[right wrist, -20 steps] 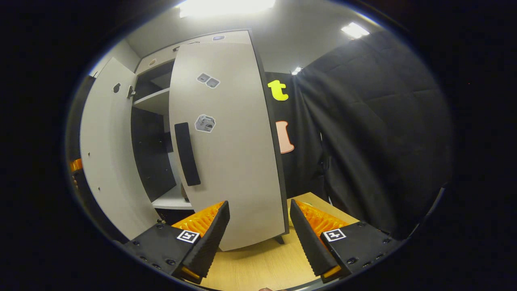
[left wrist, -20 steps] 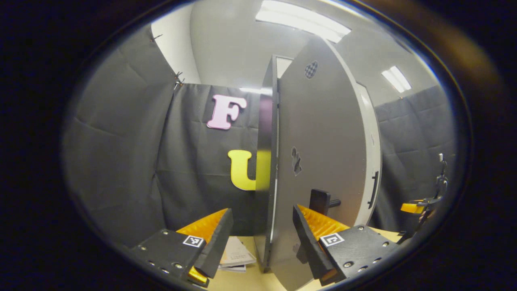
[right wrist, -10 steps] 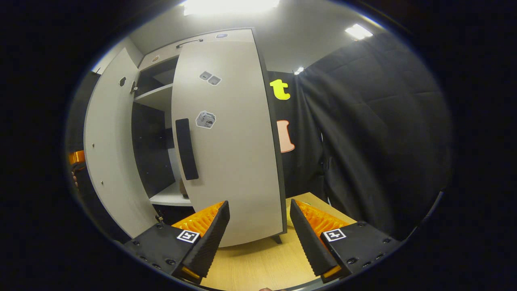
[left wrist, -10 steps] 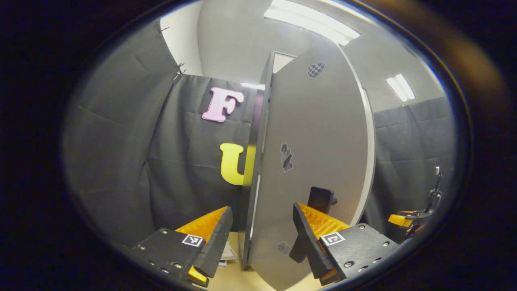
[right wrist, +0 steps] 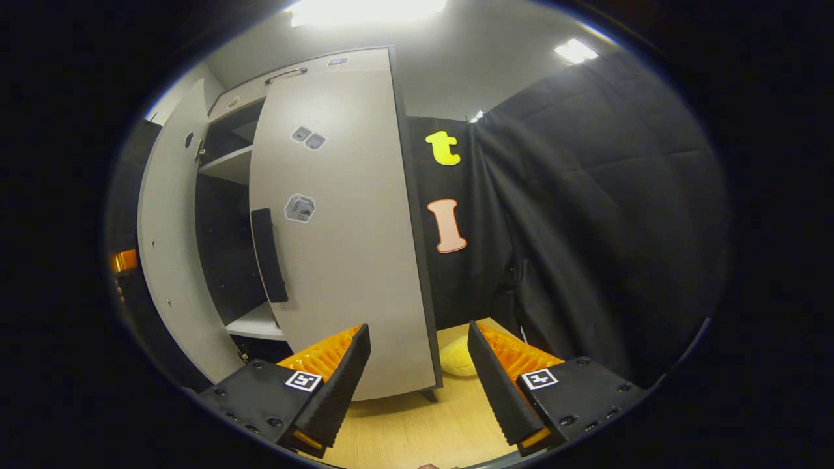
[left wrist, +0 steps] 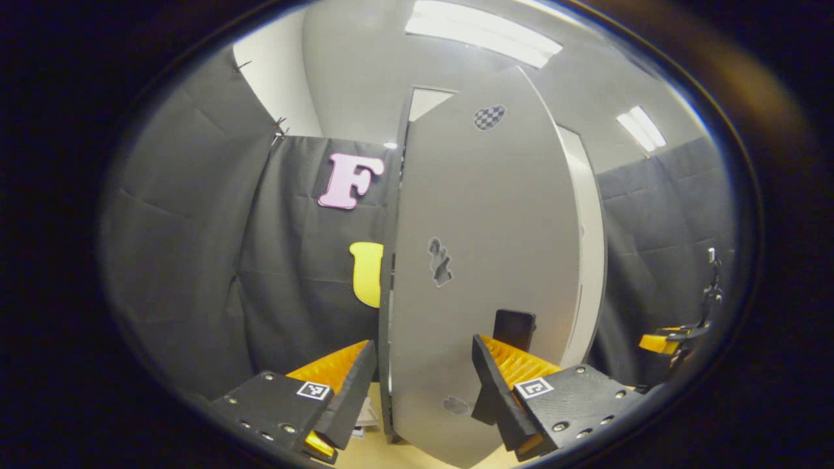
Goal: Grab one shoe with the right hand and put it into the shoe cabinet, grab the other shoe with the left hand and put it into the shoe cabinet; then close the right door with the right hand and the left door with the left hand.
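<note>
Jaws wide apart, empty | left gripper [left wrist: 423,378] at left door [left wrist: 482,260] | right gripper [right wrist: 419,368] at right door [right wrist: 345,247]

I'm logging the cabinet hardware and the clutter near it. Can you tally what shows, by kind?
Cabinet doors: 2 (left door, right door)
Door handles: 2 (left, right)
Stickers on the right door: 3
Yellow soft thing on the floor: 1
Total: 8

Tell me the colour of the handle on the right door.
Black, a vertical bar handle on the pale grey right door; clearest in the right gripper view.
</note>
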Demonstrator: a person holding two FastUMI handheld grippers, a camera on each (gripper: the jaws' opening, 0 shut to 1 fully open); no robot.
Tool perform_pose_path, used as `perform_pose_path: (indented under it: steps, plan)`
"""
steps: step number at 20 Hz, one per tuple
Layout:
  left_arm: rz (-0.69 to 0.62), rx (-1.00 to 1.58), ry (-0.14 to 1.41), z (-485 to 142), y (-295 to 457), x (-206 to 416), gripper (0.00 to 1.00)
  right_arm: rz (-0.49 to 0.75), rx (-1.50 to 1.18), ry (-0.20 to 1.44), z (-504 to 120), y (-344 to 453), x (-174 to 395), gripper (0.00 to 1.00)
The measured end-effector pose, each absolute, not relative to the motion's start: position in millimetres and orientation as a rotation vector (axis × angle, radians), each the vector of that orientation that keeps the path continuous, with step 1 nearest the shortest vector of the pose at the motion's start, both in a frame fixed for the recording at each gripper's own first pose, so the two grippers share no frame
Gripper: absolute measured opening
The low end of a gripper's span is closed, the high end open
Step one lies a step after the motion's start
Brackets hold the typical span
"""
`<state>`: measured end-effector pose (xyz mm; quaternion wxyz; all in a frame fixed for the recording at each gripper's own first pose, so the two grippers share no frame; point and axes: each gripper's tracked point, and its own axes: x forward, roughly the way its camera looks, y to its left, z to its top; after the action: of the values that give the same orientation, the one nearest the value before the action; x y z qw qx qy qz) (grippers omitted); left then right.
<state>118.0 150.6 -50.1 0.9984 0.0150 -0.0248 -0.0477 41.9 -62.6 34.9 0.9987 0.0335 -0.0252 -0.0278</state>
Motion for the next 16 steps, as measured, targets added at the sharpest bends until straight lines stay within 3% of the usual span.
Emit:
perform_pose_path:
  steps: [1,2,5,6,9,10,11,13,14,16]
  plan:
    - [-0.093,0.04,-0.039,-54.6,138.1,119.5,0.94,-0.053,0.068,-0.048,37.5,-70.8,44.3,0.95]
    - [-0.095,0.052,-0.025,-58.8,125.0,126.0,0.86,-0.053,0.064,-0.048,39.7,-78.1,47.7,0.95]
    - [-0.031,0.077,0.001,-66.5,101.7,143.7,0.9,-0.041,0.051,-0.043,44.4,-96.3,61.3,0.95]
    - [0.008,0.078,0.004,-69.4,92.7,140.5,0.86,-0.031,0.052,-0.046,45.9,-100.3,65.3,0.95]
    - [0.103,0.077,0.004,-79.1,88.0,110.8,0.86,0.049,0.058,-0.031,39.8,-104.3,85.4,0.95]
    - [0.124,0.078,0.018,-85.4,88.7,104.2,0.93,0.072,0.058,-0.021,35.1,-104.8,89.1,0.9]
    - [0.157,0.08,0.03,-89.8,91.6,95.5,0.86,0.099,0.061,-0.005,30.7,-103.8,93.2,0.95]
    - [0.218,0.063,0.039,-96.8,96.2,75.1,0.91,0.153,0.065,0.022,23.5,-102.0,101.1,0.95]
    - [0.245,0.044,0.037,-100.4,97.8,67.5,0.86,0.173,0.064,0.027,22.4,-101.5,103.1,0.95]
    - [0.261,-0.004,0.042,-106.5,96.4,56.5,0.87,0.204,0.054,0.043,21.2,-96.7,105.2,0.96]
